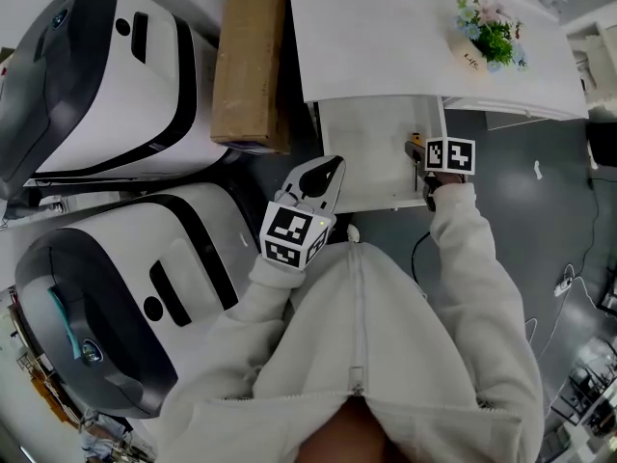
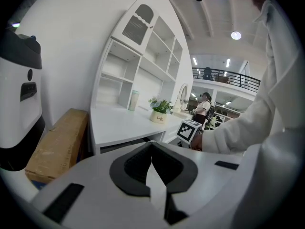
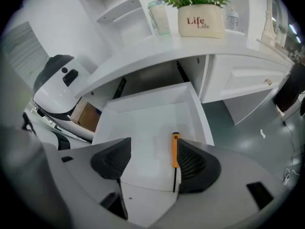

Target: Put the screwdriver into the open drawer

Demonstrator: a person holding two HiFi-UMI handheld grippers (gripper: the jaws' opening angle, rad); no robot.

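The screwdriver (image 3: 175,151), with an orange handle and a thin dark shaft, lies flat on the floor of the open white drawer (image 3: 147,120), near its right wall. My right gripper (image 3: 152,151) hangs above it, pointing steeply down, open wide; the screwdriver sits just inside the right pad (image 3: 198,163), untouched. In the head view the orange handle (image 1: 416,141) shows in the drawer (image 1: 371,152) beside the right gripper's marker cube (image 1: 450,154). My left gripper (image 1: 326,177) is held off the drawer's near left corner, shut and empty, its fingertips (image 2: 151,146) meeting.
The drawer sticks out from a white desk (image 1: 386,37) carrying a potted plant (image 1: 490,37). A cardboard box (image 1: 249,56) leans at the desk's left. Two large white and grey machines (image 1: 96,75) (image 1: 116,297) stand to the left. A cable (image 1: 569,283) lies on the dark floor.
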